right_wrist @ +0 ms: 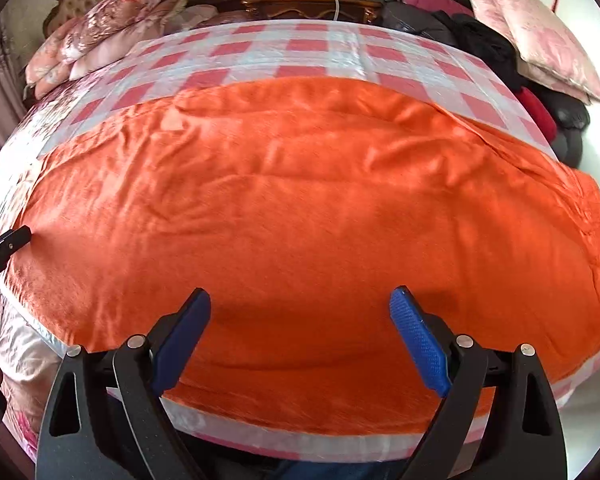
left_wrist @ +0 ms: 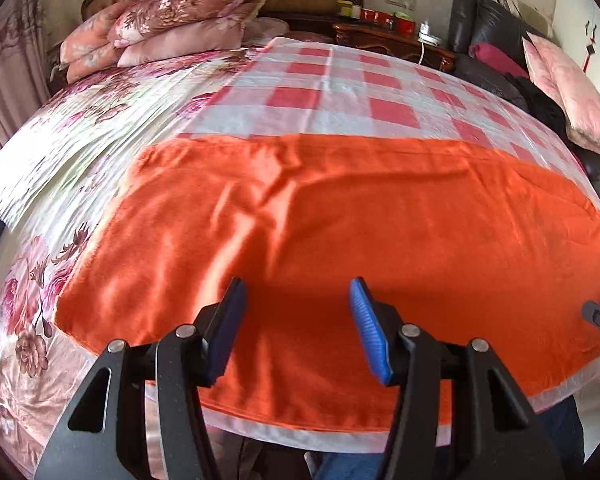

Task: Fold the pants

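- The orange pants (left_wrist: pixel 340 216) are lying spread flat across the near part of the bed, on a red-and-white checked sheet (left_wrist: pixel 340 80), with their near edge running just inside the sheet's near border.
- The left gripper (left_wrist: pixel 298 292) is hovering over the near-left part of the cloth with its fingers spread wide and holding nothing.
- The right gripper (right_wrist: pixel 300 300) is hovering over the near-middle of the cloth, fingers likewise wide apart and empty.
- Either gripper is risking a pinch of the checked sheet along with the pants, since the two layers are lying flush at the near edge; that would be dragging the sheet into the fold.
- The fabric is looking soft and plush, so a shallow bite is likely to be slipping out mid-lift, leaving one side sagging and the fold skewed.
- The wrinkles across the far-left area are threatening to get trapped inside the fold if nobody is smoothing them first.
- The fisheye is bending the outline, so waistband and leg ends are hard to tell apart; a grasp on the wrong edge is possibly producing a crooked fold.
- The two grippers are sitting unevenly along the edge, so lifting together is risking a twisted crease.
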